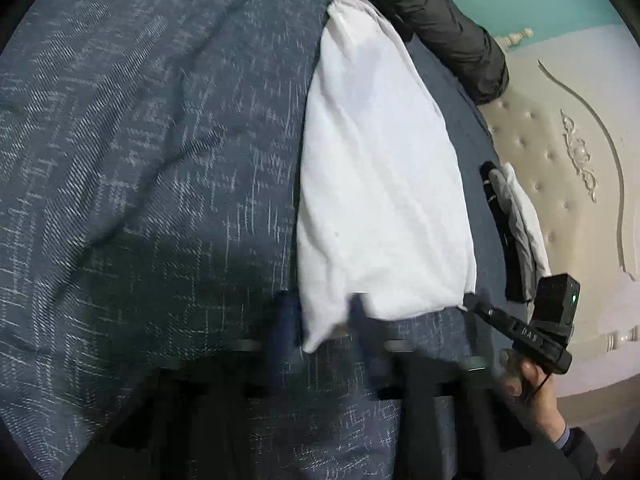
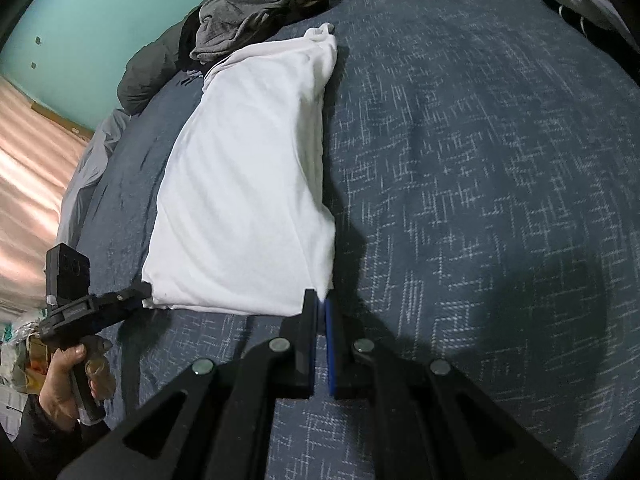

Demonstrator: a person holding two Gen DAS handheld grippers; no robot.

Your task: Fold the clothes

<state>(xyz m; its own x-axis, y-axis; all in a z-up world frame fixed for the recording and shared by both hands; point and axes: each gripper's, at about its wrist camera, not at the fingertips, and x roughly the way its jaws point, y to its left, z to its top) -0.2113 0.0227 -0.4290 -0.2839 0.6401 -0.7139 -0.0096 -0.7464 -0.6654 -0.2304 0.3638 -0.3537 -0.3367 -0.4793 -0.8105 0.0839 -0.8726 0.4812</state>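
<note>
The white garment (image 2: 244, 184) is laid out lengthwise on the blue patterned bed cover (image 2: 480, 160), already narrowed into a long strip; its far end lies just beside the grey crumpled clothes (image 2: 256, 4), its near hem towards the person; it is judged light, soft and limp, likely to sag and slip out of shape when lifted, so it is best taken at the two near corners of the hem together. The right claw (image 2: 320, 304) is seen closed, with the near corner of the garment pinched between its pads; the left claw (image 1: 320, 320) is blurred in its own view, but its jaws are read as closed on the garment's other near corner, where its tip (image 2: 140, 292) is seen meeting the hem; a hand (image 2: 68, 380) is wrapped round its handle.
</note>
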